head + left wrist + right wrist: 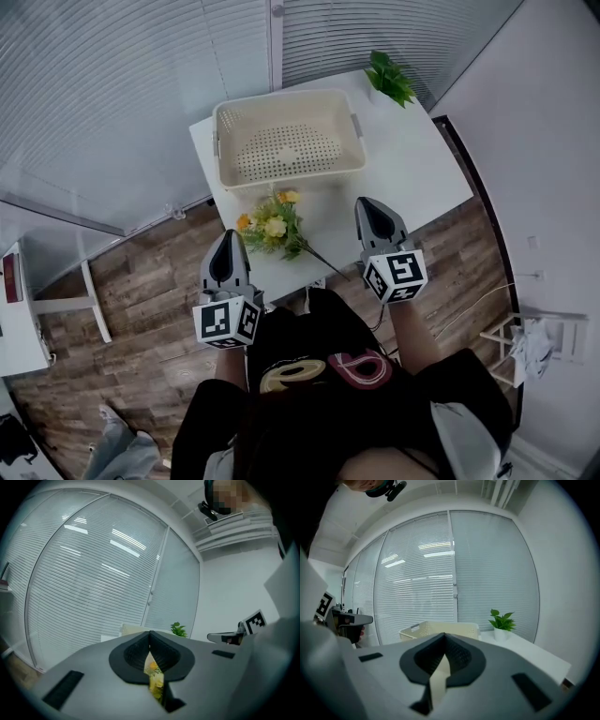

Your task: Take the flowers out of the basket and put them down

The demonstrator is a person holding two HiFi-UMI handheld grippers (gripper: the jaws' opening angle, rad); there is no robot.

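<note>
Small office corner w/ glass walls & blinds, wood floor, white table (417, 173) in the upper centre of the head view. The cream basket (291, 176) sits at the table's far part, top centre of frame, and looks empty inside. A potted plant (391, 80) stands at the upper right corner, well apart from the rest. The flowers (274, 227) lie flat on the table, just in front of the basket towards the frame centre. Their stem runs lower right towards the near edge; can't tell if it overhangs. The left gripper (228, 236) is at centre left, tip just beside the blooms, jaws together. In its own view yellow petals show only through the gap under the closed tips, so nothing seems pinched, tho contact can't be ruled out. The right gripper (366, 204) is at centre right, clear of the stem, jaws closed & empty, w/ only table below. Task looks about done, imo. Main risk: the left tip is so near the blooms that a careless pull-back could snag a petal or leaf & drag the bunch. With the stem this close to the edge, a nudge could tip it onto the floor. Any sweep of the right gripper across centre could also catch the stem.
</note>
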